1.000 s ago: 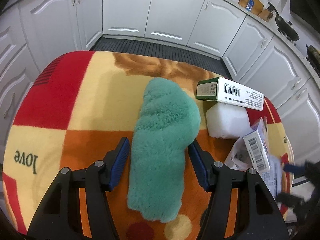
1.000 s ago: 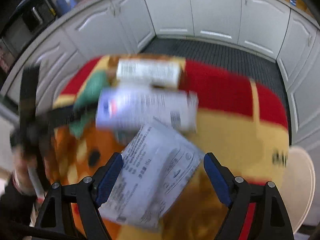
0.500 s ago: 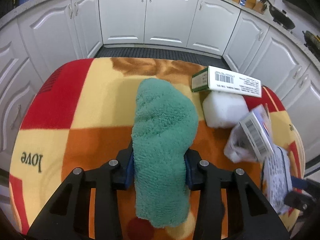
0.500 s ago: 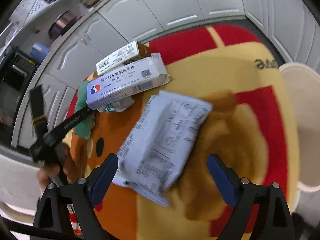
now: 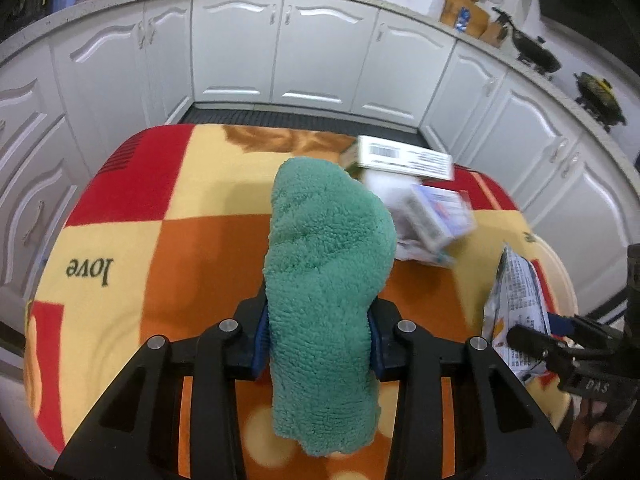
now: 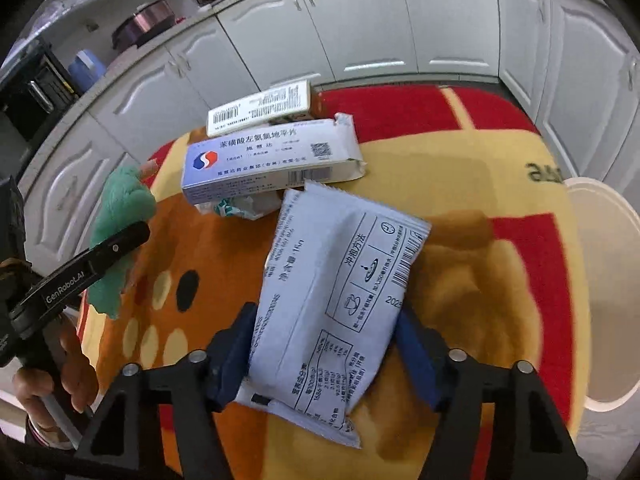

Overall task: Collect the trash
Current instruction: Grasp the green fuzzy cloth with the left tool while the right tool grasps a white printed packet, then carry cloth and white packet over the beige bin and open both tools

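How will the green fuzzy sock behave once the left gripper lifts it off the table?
The green fuzzy sock, clamped in the left gripper, is thick pile fabric, so it is probably light and floppy. Both ends hang free past the pads, so they will likely droop. The plush surface should resist slipping, though it compresses, so the grip may feel spongy.

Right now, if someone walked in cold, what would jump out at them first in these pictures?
The fluffy green cloth, clamped in the left gripper over the orange, red and yellow blanket. Next, the white printed packet between the jaws of the right gripper, which have just been closing on it. Behind lie two medicine boxes, and a white bin stands at the blanket's right edge.
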